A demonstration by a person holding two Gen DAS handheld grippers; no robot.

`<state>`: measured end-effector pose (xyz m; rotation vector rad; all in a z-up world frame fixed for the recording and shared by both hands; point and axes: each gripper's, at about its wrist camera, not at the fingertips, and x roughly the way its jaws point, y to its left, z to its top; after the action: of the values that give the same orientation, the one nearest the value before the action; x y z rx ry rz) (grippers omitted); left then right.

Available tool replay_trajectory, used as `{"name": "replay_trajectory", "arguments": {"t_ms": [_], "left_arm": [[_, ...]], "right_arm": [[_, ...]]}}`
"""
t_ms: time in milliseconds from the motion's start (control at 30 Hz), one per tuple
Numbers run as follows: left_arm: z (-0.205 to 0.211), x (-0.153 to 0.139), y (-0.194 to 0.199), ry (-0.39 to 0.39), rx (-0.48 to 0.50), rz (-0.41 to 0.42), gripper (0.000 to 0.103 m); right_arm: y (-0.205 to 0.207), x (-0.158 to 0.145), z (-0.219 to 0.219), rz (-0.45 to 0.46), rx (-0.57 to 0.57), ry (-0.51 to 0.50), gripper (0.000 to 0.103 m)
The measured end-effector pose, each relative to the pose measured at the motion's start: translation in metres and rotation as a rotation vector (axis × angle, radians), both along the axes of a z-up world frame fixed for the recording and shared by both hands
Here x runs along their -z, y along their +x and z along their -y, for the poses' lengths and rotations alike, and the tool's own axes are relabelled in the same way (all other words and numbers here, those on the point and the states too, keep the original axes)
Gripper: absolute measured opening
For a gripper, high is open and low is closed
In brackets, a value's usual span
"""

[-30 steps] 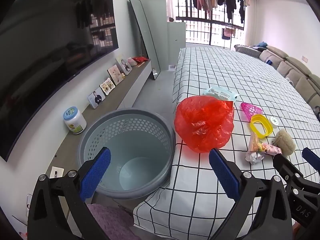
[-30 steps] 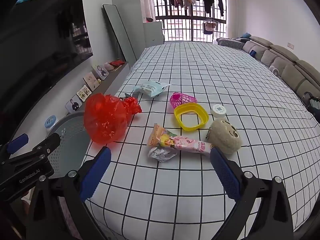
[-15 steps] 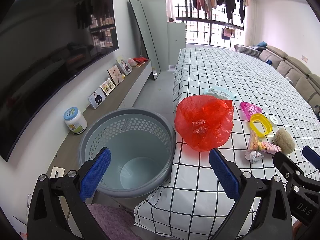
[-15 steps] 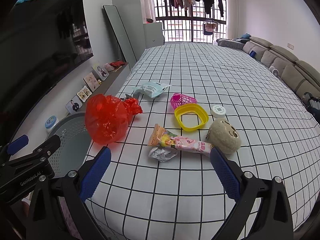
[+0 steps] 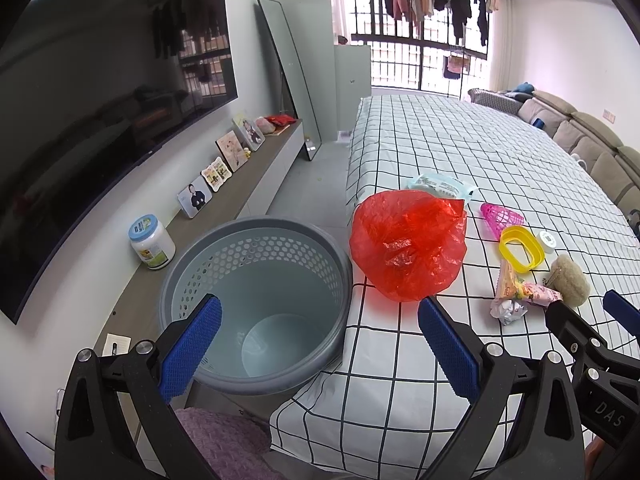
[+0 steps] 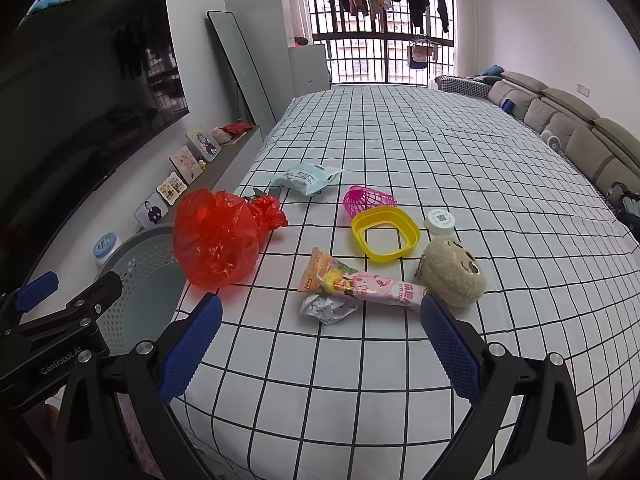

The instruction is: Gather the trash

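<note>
Checked white cloth is covering the long worktop (image 6: pixel 400 152), with a TV (image 5: pixel 100 112) hanging on the wall alongside. Red bag (image 6: pixel 216 236), wrapper (image 6: pixel 360 284) and crumpled paper (image 6: pixel 328 308) are lying near its edge, beside the basket (image 5: pixel 256 304) below. Left gripper (image 5: pixel 318 344) and right gripper (image 6: pixel 320 344) are both gaping wide, holding nothing.

Red bag (image 6: pixel 216 238), snack wrapper (image 6: pixel 360 283) & paper wad (image 6: pixel 327 308) on checked cloth, near grey bin (image 5: pixel 256 300).

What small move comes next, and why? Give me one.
Probably ease the open left gripper forward and right onto the red plastic bag. The bag sits at the table edge right beside the empty grey basket, nearest that gripper. The right gripper is also open and holds nothing.
</note>
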<state>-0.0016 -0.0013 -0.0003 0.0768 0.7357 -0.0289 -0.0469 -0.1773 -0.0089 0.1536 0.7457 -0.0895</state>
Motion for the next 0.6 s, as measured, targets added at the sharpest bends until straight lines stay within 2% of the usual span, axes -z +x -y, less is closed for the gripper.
{"name": "replay_trajectory", "arguments": {"t_ms": [600], "left_arm": [[-0.0012,0.0001,-0.0033,0.003,0.0,-0.002,0.097]], "right_arm": [[0.0014,-0.0002,0.0008,0.001,0.001,-0.003,0.095]]}}
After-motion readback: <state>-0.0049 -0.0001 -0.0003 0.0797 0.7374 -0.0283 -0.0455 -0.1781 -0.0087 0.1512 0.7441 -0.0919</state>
